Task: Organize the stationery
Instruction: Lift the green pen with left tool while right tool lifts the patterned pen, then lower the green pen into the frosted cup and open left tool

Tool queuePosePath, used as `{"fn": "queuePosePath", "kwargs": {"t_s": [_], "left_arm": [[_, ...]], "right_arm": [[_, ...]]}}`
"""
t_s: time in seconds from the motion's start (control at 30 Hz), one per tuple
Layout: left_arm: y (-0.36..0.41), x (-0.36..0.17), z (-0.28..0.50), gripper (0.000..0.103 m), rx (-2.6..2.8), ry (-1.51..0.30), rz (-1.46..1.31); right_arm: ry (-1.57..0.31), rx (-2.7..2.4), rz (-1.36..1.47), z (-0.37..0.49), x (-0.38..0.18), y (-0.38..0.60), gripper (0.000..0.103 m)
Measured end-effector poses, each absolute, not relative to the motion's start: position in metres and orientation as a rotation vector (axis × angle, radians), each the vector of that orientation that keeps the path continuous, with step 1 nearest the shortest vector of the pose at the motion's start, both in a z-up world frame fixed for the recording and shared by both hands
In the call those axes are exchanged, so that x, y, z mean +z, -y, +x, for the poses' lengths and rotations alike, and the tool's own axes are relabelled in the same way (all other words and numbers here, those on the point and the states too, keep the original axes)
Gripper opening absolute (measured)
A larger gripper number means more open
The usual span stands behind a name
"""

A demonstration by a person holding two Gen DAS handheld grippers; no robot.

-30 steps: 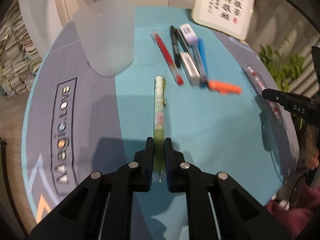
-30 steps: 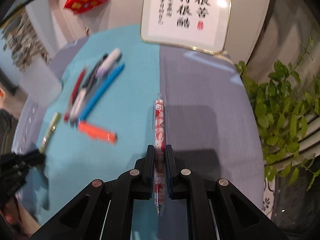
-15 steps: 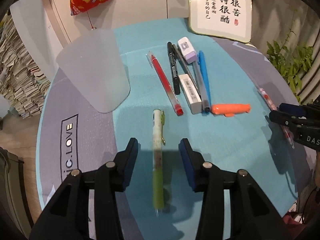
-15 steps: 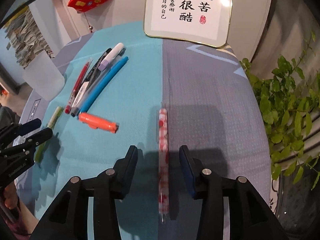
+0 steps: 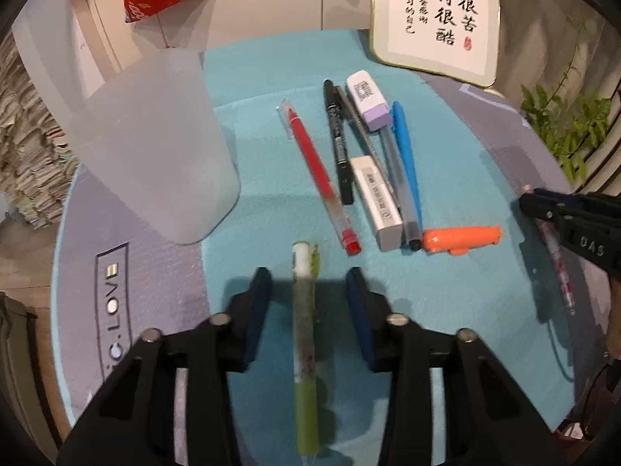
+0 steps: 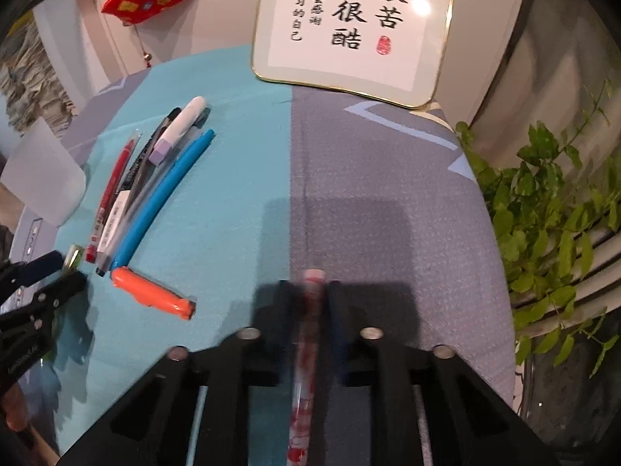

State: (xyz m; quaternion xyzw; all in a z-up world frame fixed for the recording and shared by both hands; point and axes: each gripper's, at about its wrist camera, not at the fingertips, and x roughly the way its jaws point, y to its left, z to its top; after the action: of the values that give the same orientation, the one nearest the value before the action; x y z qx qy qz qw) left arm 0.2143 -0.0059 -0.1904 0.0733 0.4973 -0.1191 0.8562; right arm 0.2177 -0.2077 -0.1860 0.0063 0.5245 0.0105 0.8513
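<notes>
left wrist view: left gripper (image 5: pixel 308 283) jaws apart, have just been narrowing, pads clear of the green pen (image 5: pixel 306 334) lying between them on the mat (image 5: pixel 271 178). frosted cup (image 5: pixel 151 143) ahead-left of the jaws, contents not discernible.

right wrist view: right gripper (image 6: pixel 313 295) clenched on the red-patterned pen (image 6: pixel 308 349), blurred; jaws just closed. orange marker (image 6: pixel 153 297) left of jaws.

Both grippers are pointed steeply down at the table. The left gripper (image 5: pixel 308 291) is seen with its 2 jaws standing apart, having just been closing in, a green pen (image 5: pixel 306 349) lying loose between them. The right gripper (image 6: pixel 308 291) has just been snapped closed, its jaws clamped tight on a red-patterned pen (image 6: pixel 306 357).
</notes>
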Motion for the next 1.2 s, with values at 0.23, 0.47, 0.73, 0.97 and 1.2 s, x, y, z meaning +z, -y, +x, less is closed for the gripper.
{"fn": "queuePosePath", "kwargs": {"t_s": [0.23, 0.47, 0.73, 0.97, 1.2], "left_arm": [[0.003, -0.176, 0.206, 0.011, -0.278, -1.018, 0.121], [-0.004, -0.135, 0.18, 0.011, -0.288, -0.899, 0.091], [-0.013, -0.099, 0.156, 0.01, -0.312, -0.774, 0.064], [-0.023, -0.081, 0.153, 0.007, -0.285, -0.723, 0.045], [-0.032, -0.063, 0.154, 0.007, -0.265, -0.666, 0.041]], "right_arm": [[-1.06, 0.079, 0.078, 0.207, -0.169, 0.209, 0.014], [-0.943, 0.127, 0.088, 0.185, -0.128, 0.2, 0.014], [-0.849, 0.182, 0.076, 0.162, -0.097, 0.187, 0.014], [-0.789, 0.222, 0.063, 0.152, -0.078, 0.173, 0.014], [-0.778, 0.241, 0.057, 0.15, -0.073, 0.165, 0.014]]}}
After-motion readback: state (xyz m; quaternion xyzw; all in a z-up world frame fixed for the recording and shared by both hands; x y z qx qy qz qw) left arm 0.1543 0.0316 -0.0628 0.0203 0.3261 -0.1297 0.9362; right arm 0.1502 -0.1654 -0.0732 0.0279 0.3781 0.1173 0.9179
